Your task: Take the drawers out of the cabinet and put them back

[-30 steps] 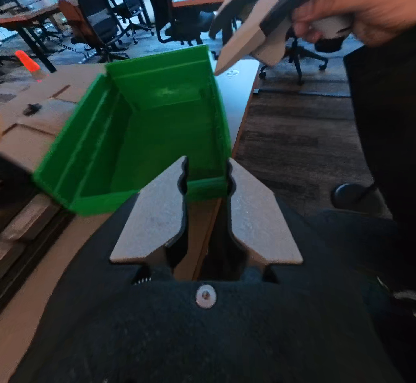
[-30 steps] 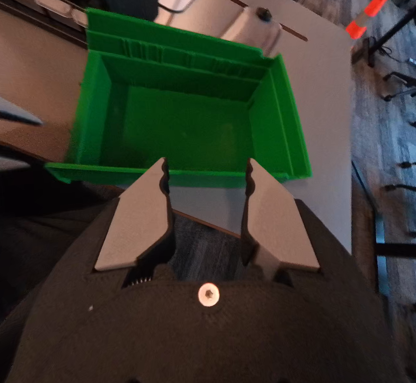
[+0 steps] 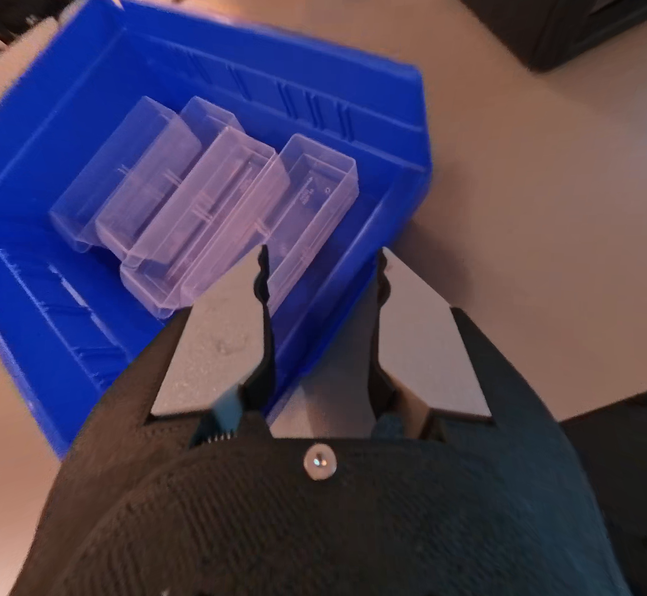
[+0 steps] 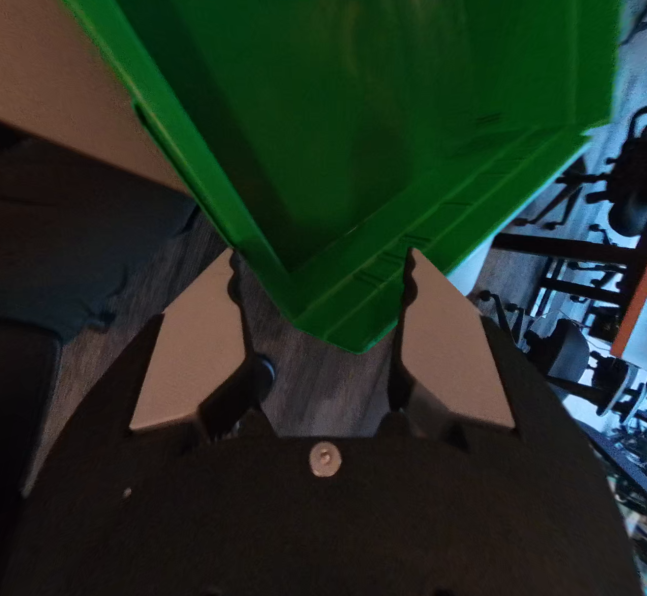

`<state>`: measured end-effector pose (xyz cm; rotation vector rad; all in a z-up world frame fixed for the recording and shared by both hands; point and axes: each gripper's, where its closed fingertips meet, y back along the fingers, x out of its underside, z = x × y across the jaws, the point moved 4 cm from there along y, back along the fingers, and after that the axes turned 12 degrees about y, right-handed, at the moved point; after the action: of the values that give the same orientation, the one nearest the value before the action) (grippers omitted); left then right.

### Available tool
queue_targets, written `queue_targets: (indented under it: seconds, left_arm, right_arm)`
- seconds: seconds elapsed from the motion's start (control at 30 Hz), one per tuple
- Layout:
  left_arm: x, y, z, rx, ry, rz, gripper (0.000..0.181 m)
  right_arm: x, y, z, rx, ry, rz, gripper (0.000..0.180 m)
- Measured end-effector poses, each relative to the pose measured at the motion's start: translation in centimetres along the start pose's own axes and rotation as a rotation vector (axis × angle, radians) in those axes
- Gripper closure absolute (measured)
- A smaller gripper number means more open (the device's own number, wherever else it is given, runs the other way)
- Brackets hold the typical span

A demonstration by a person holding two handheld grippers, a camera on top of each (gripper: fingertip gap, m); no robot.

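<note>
tan tabletop (image 3: 525, 176) fills the left wrist view, with a blue bin (image 3: 245, 64) resting on it and a dark box (image 3: 546, 1) well apart at the far right corner. inside the bin lie several clear plastic drawers (image 3: 217, 208), leaning and overlapping one another in a loose pile; the exact count is hard to tell through the clear walls. no cabinet shows in either view, so as a judgement the taking-out half looks done for these drawers, and putting them back is all still left

left gripper (image 3: 322, 253) hovers above the near right corner of the bin with its jaws spread and nothing between them, one finger over the drawers, the other over the bin's rim. right gripper (image 4: 322, 257) also has its jaws apart and empty, hanging over a corner of a green bin (image 4: 350, 106) that sits at the table edge, with dark floor (image 4: 315, 386) below and office chairs off to the right

a second ago the left gripper was pinching the green bin's rim; now it has let go and swung over to the blue bin. the right gripper has moved in closer to the green bin, which now looks rotated and much larger in its view
</note>
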<state>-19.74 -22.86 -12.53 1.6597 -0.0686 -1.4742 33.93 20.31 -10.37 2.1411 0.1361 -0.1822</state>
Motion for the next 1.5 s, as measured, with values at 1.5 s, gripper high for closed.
queue_targets:
  seconds: [1.5]
  left_arm:
    - [-4.4, -3.1, -5.0, -0.141, 0.004, -0.249, 0.122]
  right_arm:
    - [-14.3, -0.5, 1.9, -0.095, -0.373, -0.497, 0.089]
